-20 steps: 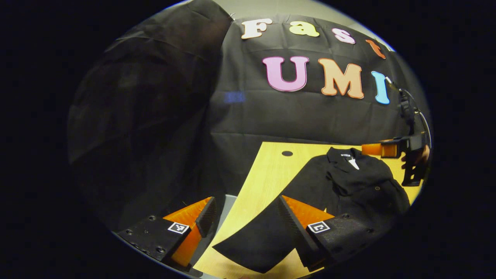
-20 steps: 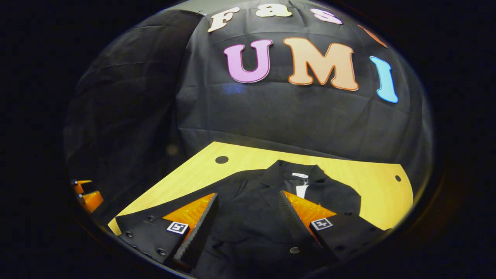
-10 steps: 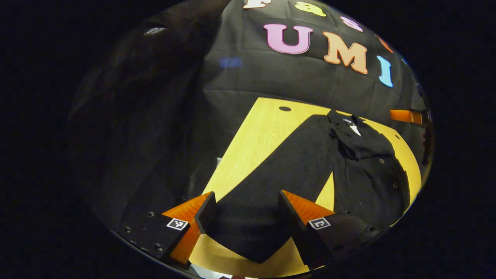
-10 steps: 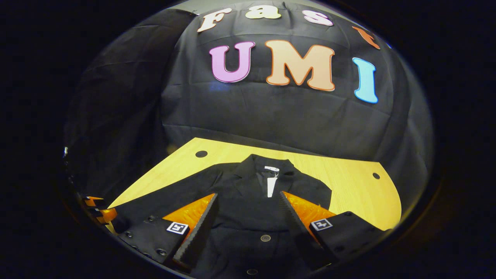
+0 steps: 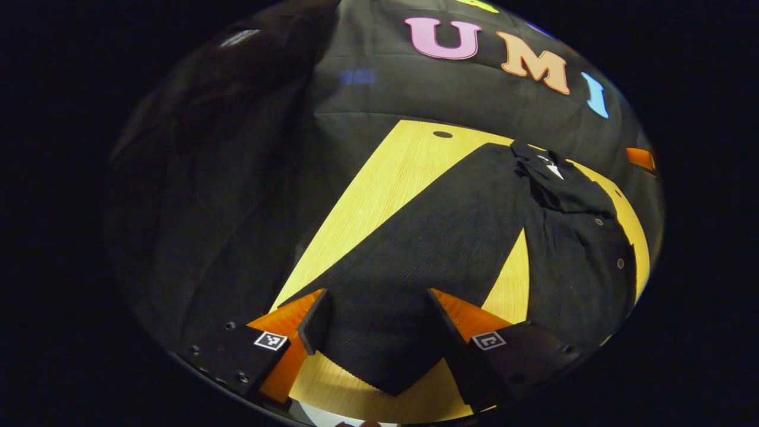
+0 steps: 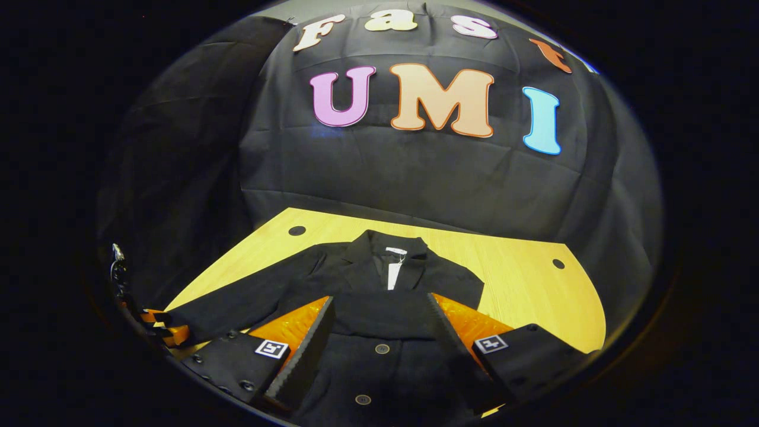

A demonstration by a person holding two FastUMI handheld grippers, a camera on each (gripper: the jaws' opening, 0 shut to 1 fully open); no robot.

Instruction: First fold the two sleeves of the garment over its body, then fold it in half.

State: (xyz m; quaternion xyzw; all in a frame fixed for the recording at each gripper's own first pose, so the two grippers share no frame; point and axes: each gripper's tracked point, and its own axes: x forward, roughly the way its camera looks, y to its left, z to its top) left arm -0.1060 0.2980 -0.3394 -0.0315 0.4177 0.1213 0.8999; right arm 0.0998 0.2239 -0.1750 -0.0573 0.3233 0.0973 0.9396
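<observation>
A black buttoned jacket (image 6: 379,362) lies flat on the yellow wooden table (image 6: 522,279), collar (image 6: 388,252) toward the wall. A band of its cloth lies across the chest. Its left sleeve (image 5: 439,237) stretches straight out from the shoulder, and the cuff (image 5: 379,356) rests on the table between the fingers of my left gripper (image 5: 376,332), which is open and close above it. My right gripper (image 6: 379,344) hovers open over the jacket's front, holding nothing. In the right gripper view the left gripper (image 6: 160,326) sits at the sleeve's end, far left.
The table (image 5: 403,178) has small round holes near its far corners (image 6: 297,230) (image 6: 558,263). Black cloth walls close the booth behind and to the left. Bare wood lies right of the jacket (image 6: 533,302). The right gripper (image 5: 640,159) shows far right in the left gripper view.
My left gripper has come down and forward over the outstretched sleeve, so the cuff now lies between its fingers. The right gripper has drawn back slightly from the collar.
</observation>
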